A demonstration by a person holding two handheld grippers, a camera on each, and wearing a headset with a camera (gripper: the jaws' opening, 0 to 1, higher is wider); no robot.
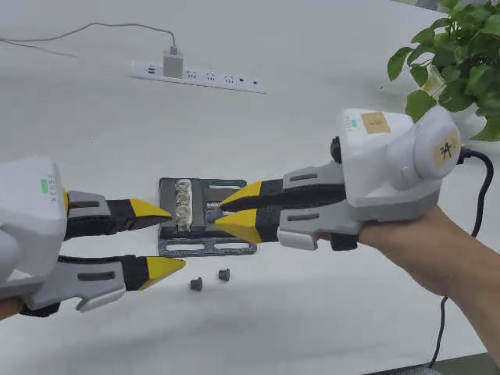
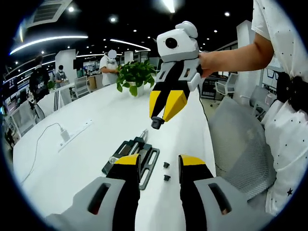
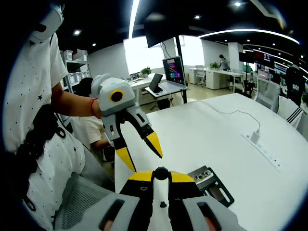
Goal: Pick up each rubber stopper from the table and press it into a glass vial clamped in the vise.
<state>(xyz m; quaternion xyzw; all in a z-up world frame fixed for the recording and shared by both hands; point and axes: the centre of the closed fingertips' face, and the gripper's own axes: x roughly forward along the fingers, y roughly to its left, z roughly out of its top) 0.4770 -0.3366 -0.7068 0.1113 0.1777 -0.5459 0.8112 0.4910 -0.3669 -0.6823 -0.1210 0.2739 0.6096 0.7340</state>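
Note:
A black vise (image 1: 205, 244) lies on the white table and clamps a row of clear glass vials (image 1: 183, 205). My right gripper (image 1: 219, 213) hovers just right of the vials, shut on a small dark rubber stopper (image 2: 155, 123); the same stopper (image 3: 161, 173) sits between its yellow tips. Two loose rubber stoppers (image 1: 196, 284) (image 1: 224, 275) rest on the table in front of the vise. My left gripper (image 1: 176, 238) stands open at the vise's left side with nothing between its fingers. In the left gripper view the vise (image 2: 130, 154) lies ahead, with both loose stoppers (image 2: 166, 165) to its right.
A white power strip (image 1: 199, 76) with a plugged charger and cable lies at the back of the table. A leafy green plant (image 1: 461, 62) stands at the back right. People and desks are visible in the office beyond.

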